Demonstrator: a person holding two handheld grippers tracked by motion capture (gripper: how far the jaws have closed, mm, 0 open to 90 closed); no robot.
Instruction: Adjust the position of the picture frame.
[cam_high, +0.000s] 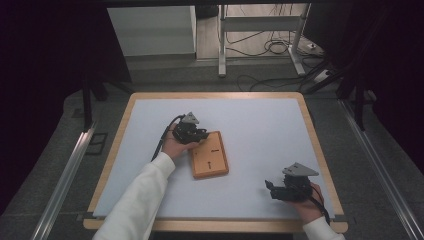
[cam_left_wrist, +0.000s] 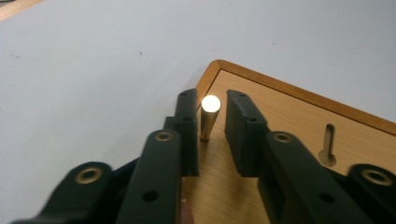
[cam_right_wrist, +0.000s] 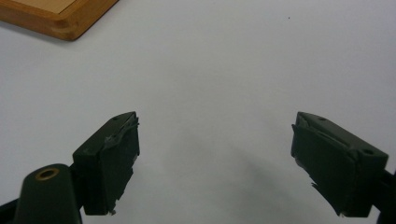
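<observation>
the wooden board (cam_high: 210, 155) lay flat on the pale mat (cam_high: 250, 130) that covered the desk (cam_high: 120, 135), and it serves here as the landmark. at the board's far left corner a short brass peg (cam_left_wrist: 208, 117) stood upright in the wood, its round top catching the light. the left tool (cam_left_wrist: 212, 122) sat over that corner with one jaw on each side of the peg; a thin gap showed on either side in the left gripper view, so the pads flanked the peg without pressing on it, nearly clenched. nothing else crowded that corner. further along the board from the peg, a second peg (cam_left_wrist: 328, 145) lay flat in a slot of the wood. the right tool (cam_right_wrist: 215, 163) rested well to the near right of the board, over bare mat, its jaws spread wide and released, with nothing between them. a corner of the board showed at the top left of the right gripper view.
</observation>
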